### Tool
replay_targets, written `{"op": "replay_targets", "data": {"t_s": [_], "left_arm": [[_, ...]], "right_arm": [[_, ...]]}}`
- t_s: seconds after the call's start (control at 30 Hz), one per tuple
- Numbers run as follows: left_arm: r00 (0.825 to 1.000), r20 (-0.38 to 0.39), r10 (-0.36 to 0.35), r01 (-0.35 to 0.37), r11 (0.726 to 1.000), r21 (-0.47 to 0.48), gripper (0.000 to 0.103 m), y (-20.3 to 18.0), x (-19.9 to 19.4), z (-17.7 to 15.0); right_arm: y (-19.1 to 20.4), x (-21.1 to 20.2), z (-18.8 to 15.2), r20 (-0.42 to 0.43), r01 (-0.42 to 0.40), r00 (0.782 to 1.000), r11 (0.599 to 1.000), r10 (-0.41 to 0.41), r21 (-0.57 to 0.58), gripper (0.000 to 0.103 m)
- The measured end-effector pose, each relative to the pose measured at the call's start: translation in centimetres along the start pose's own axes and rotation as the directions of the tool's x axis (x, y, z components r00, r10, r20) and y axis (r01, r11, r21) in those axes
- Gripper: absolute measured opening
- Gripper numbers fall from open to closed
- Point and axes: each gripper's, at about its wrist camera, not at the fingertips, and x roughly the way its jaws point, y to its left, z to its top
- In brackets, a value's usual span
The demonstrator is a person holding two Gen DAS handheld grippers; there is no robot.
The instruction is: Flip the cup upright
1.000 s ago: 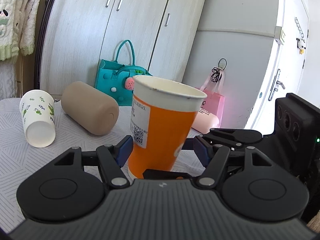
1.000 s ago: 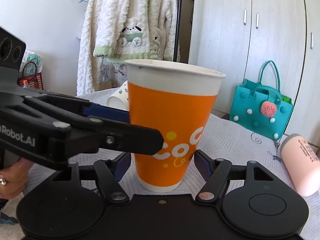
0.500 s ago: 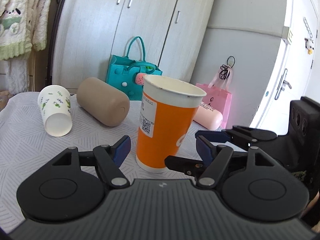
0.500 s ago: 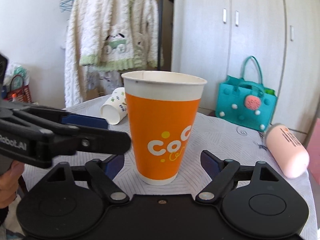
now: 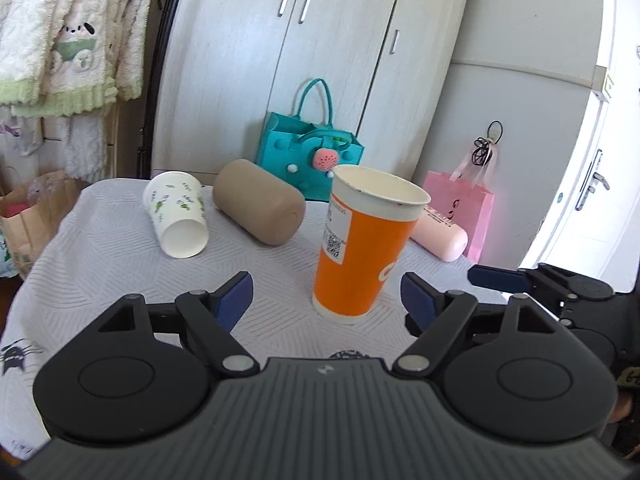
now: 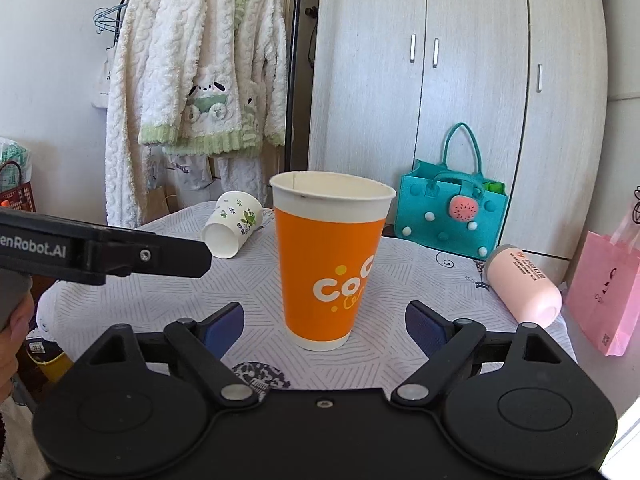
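An orange paper cup [image 5: 360, 256] stands upright on the white patterned tablecloth [image 5: 100, 264], mouth up; it also shows in the right wrist view [image 6: 328, 268]. My left gripper [image 5: 328, 296] is open and empty, drawn back from the cup. My right gripper [image 6: 324, 320] is open and empty, also short of the cup. The right gripper's fingers [image 5: 500, 276] show at the right of the left wrist view. The left gripper's arm [image 6: 104, 252] shows at the left of the right wrist view.
A white leaf-print cup [image 5: 178, 214] lies on its side at the table's far left. A tan bottle [image 5: 260, 202] and a pink bottle [image 6: 524, 288] also lie on the table. A teal bag [image 6: 452, 216] and a pink bag [image 6: 608, 296] stand behind.
Both grippers have let go of the orange cup and pulled back from it. The cup stays standing upright on the table.
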Motion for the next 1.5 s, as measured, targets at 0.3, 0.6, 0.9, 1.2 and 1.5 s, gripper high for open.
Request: {"op": "replay_targets", "data": {"t_s": [0.3, 0.6, 0.9, 1.2, 1.5], "left_arm": [[0.997, 0.037, 0.061, -0.063, 0.997, 0.037, 0.087, -0.6, -4.2, -0.6], [0.991, 0.054, 0.122, -0.126, 0.988, 0.089, 0.092, -1.5, -7.2, -2.2], [0.986, 0.118, 0.114, -0.126, 0.987, 0.096, 0.103, -2.3, -8.9, -3.6], [0.981, 0.060, 0.184, -0.188, 0.980, 0.066, 0.103, -1.6, -7.8, -4.4], [0.971, 0.012, 0.239, -0.239, 0.969, 0.056, 0.103, -1.2, -7.0, -4.8]], "right_arm": [[2.2, -3.9, -0.1, 0.035, 0.042, 0.998, 0.999, -0.043, 0.020, 0.096], [3.5, -6.9, -1.2, 0.060, 0.090, 0.994, 0.995, -0.093, 0.050, 0.100], [4.1, -8.0, -2.6, 0.068, 0.191, 0.978, 0.978, -0.197, 0.085, 0.103], [4.4, -8.1, -3.3, 0.080, 0.270, 0.957, 0.958, -0.278, 0.094, 0.103], [4.4, -8.2, -3.5, 0.078, 0.297, 0.948, 0.946, -0.308, 0.132, 0.103]]}}
